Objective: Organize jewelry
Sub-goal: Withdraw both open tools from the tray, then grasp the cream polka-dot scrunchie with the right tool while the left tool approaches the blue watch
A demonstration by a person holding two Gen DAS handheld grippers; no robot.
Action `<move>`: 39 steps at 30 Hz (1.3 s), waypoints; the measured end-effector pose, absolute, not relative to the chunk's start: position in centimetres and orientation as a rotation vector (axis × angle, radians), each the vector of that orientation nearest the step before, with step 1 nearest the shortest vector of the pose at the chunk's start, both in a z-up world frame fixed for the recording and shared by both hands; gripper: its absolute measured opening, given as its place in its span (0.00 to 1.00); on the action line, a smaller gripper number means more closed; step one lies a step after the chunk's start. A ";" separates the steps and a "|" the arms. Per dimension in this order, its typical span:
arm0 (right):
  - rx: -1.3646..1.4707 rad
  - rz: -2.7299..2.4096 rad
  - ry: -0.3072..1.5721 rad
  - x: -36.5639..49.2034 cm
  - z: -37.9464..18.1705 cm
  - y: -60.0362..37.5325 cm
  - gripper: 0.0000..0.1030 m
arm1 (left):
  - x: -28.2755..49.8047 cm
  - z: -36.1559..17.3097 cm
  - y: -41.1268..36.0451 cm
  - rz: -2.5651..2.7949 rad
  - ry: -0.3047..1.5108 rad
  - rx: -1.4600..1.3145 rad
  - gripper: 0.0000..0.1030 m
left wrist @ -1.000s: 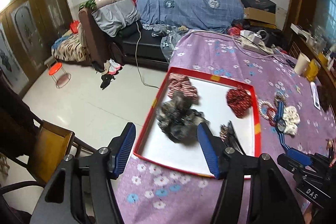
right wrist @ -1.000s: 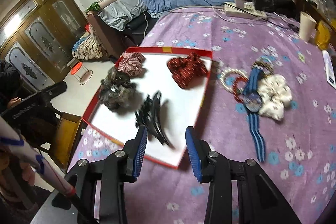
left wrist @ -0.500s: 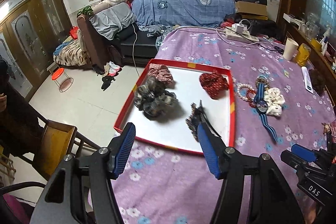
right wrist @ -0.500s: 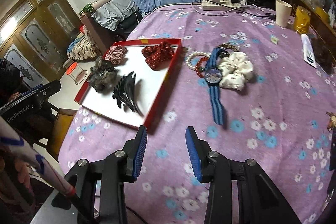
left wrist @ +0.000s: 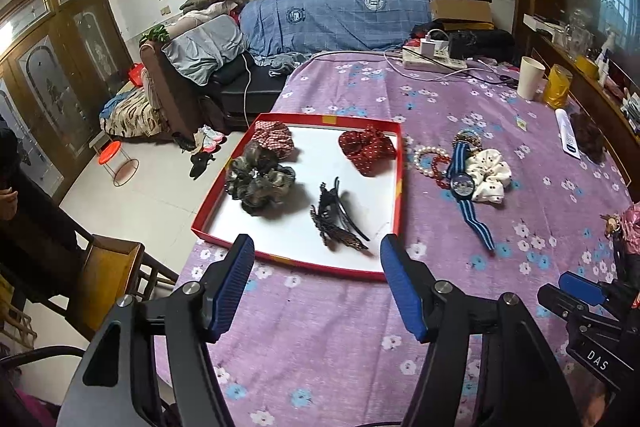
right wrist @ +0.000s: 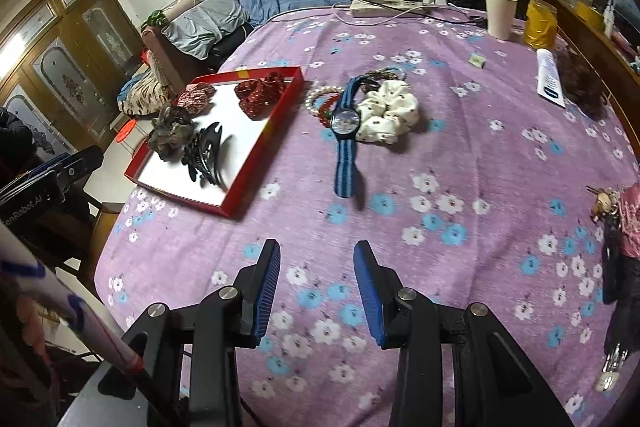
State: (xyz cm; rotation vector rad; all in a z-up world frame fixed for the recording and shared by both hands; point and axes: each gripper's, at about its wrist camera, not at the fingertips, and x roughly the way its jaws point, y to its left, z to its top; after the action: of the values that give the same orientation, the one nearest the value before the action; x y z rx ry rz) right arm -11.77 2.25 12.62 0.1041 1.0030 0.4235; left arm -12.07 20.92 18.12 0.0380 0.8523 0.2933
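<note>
Purple floral tablecloth (right wrist: 460, 163) beneath both grippers; left gripper (left wrist: 316, 283) and right gripper (right wrist: 316, 291) released, empty.

Open purple worktop (right wrist: 460, 155) lies in front of the red tray (right wrist: 276, 129) and to its right, up to the watch (right wrist: 346, 131). Beside the tray's right wall the watch, white scrunchie (right wrist: 390, 115) and bead bracelets (right wrist: 320, 99) crowd together, touching. Inside the tray, bare floor shows only between the black hair clips (left wrist: 336, 215) and red scrunchie (left wrist: 370, 149). Right of the watch the worktop is clear up to a keyring (right wrist: 604, 203)
</note>
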 end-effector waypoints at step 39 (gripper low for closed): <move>0.264 0.349 1.039 -2.0 9.4 -5.6 0.50 | -2.7 10.3 14.6 0.054 1.040 -0.107 0.67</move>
State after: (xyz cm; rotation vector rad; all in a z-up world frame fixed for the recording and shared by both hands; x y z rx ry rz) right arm -2.00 -5.60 9.44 0.2636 1.0391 0.3493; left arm -2.65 14.62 10.25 -0.1071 1.0403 0.0543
